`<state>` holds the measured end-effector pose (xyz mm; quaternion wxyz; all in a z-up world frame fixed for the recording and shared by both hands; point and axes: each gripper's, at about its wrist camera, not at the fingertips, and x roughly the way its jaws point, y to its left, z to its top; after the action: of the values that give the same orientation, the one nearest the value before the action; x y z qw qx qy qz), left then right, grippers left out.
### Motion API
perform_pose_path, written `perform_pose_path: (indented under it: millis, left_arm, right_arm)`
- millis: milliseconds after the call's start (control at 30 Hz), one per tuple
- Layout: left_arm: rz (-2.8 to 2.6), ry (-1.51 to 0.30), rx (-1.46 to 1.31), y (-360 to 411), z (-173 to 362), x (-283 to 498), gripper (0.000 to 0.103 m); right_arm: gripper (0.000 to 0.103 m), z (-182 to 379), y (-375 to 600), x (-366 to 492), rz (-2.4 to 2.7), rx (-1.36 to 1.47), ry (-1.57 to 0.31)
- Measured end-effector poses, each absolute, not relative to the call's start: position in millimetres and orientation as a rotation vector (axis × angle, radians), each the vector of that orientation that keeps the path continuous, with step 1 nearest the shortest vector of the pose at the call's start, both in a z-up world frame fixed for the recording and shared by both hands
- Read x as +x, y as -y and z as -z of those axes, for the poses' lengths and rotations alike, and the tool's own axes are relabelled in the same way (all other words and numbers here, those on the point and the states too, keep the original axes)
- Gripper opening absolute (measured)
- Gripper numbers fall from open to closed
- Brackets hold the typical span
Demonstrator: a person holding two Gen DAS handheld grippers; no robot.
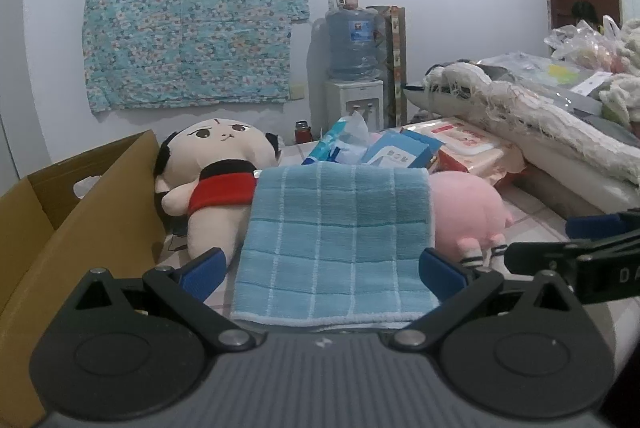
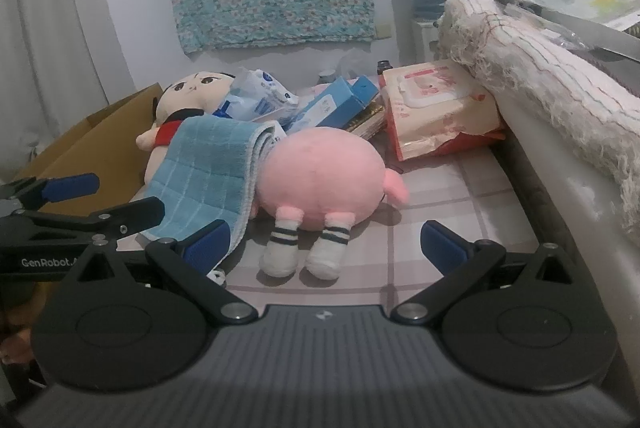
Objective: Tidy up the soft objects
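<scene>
Soft toys not yet boxed, both tongs spread wide and empty.

From left: cardboard box [image 1: 80, 212], cream doll [image 1: 216, 168], blue towel [image 1: 340, 240] draped across the doll and pink plush [image 2: 320, 176]; left tongs [image 1: 322, 270] frame the towel, right tongs [image 2: 326, 244] the plush.

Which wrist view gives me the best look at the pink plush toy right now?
The right wrist view: the pink plush toy lies nearly whole ahead of the open right gripper, its round body and both striped-sock feet showing. In the left wrist view the blue towel hides much of it; only the toy's right part shows.
</scene>
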<state>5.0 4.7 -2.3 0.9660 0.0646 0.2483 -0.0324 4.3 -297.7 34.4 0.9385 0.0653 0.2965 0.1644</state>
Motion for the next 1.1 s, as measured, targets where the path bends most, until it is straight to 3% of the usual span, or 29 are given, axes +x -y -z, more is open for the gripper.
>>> perform_pose_path:
  millis: [1100]
  left_arm:
    - [0.06,-0.516,0.127,-5.6,0.1,2.8,0.103]
  right_arm:
    - [0.102,-33.4,300.1,5.3,-0.324,0.148,-0.619]
